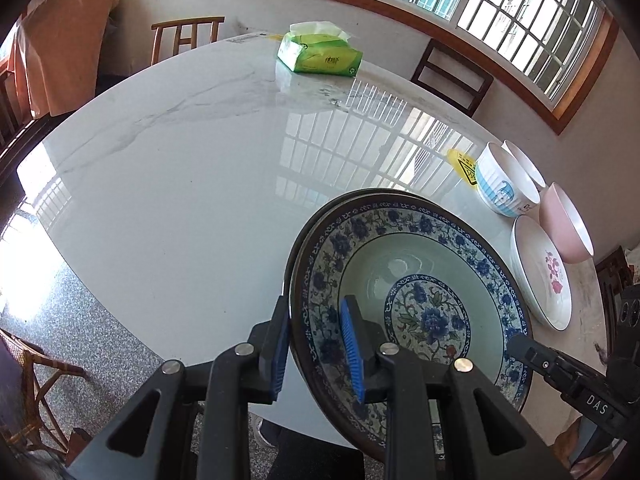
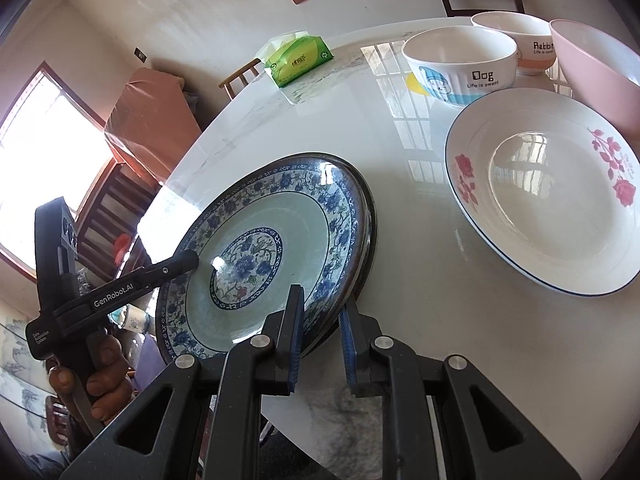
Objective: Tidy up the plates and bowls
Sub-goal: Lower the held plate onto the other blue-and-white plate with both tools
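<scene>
Two hand-held grippers: we have both on the same blue-and-white plate [image 1: 416, 300], at opposite edges.
Left hand-held gripper [image 1: 316, 344]: fingers part-closed with the plate's near rim between the blue pads [image 1: 352, 348]; one pad over the rim inside the plate, the other outside. Contact looks firm but we can't confirm squeeze.
Right hand-held gripper [image 2: 320, 340]: same picture, rim sits between its pads [image 2: 294, 344], left finger above the plate, right finger below or outside the rim.
Plate: tilted, near-right edge raised, far edge down at the surface [image 1: 180, 184]. A second dark rim shows just under it, so it looks stacked on another plate; we can't tell for sure.
Hand: bare hand [image 2: 100, 380] wraps the left gripper's handle, seen from the right wrist.
Rose plate [image 2: 548, 200]: white, flat on the surface, just right of the blue plate, apart from it.
Bowls: Dog bowl [image 2: 460, 64], Rabbit bowl [image 2: 520, 40], pink bowl [image 2: 600, 76] clustered behind the rose plate, upright.
Tissue pack [image 1: 320, 54]: green, at the far edge, well apart.
Chairs [image 1: 188, 36]: around the surface.
</scene>
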Available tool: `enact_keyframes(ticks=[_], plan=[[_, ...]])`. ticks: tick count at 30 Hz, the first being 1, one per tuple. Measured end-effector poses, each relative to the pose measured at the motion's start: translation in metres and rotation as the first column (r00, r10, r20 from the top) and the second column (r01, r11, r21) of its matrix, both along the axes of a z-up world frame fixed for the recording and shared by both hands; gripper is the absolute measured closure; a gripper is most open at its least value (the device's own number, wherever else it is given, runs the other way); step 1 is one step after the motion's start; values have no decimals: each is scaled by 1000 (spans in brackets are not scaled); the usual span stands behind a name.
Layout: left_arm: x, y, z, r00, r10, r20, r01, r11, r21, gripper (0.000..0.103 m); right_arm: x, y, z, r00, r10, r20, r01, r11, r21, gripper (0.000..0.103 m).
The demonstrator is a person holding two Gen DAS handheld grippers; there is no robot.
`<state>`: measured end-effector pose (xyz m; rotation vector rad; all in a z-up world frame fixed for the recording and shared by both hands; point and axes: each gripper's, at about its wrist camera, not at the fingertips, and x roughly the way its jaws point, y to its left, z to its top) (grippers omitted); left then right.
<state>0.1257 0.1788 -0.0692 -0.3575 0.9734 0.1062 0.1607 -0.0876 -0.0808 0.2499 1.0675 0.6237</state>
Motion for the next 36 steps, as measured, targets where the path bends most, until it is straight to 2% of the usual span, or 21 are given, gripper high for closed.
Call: enact_keyframes(ticks=[3,9,15,21,32,36], plan=[[2,1,0,1000,2,4,-2,1000,10,77,0,0,1,1000,-6,0,6,1000,-1,86],[2,-1,-1,1000,0,14,-1,997,77,78,0,5,2,1000,-18,10,18,1000,-19,86],[-3,4,0,1000,16,14,-17,998,53,78,0,8,1,1000,-15,8,16,1000,-23,86],[-11,2,7,999,15,39,-16,999,29,78,-2,17,4,998,-4,63,10,996,-85,85],[-21,-11,19,997,-8,78,3,998,66,78,-3,36,6,985,33,169,3,978,-210,77],[-24,-15,20,996,-10,85,3,997,83,78,-8,46,7,972,51,230,17,958,-285,74]])
